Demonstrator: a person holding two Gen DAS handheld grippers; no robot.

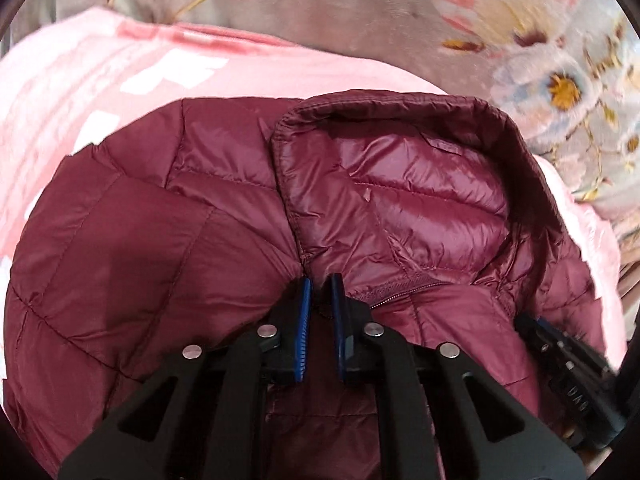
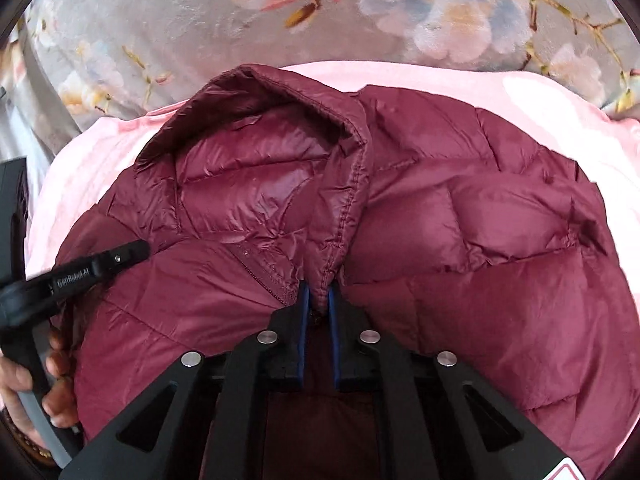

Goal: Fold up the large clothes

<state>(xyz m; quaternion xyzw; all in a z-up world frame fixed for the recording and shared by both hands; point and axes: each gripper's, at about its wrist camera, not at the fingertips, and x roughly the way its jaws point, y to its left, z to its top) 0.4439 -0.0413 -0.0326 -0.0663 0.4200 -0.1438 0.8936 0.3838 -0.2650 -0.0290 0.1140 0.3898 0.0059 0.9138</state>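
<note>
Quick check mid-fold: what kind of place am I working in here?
Probably a bedroom at home, with the work done on a bed: a maroon puffer jacket lies on a pink blanket spread over a plush floral bedspread.

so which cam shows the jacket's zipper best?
Left wrist view: the zipper runs in plain sight from beside the left gripper, teeth visible on the maroon jacket. Right wrist view shows only a short stretch.
</note>
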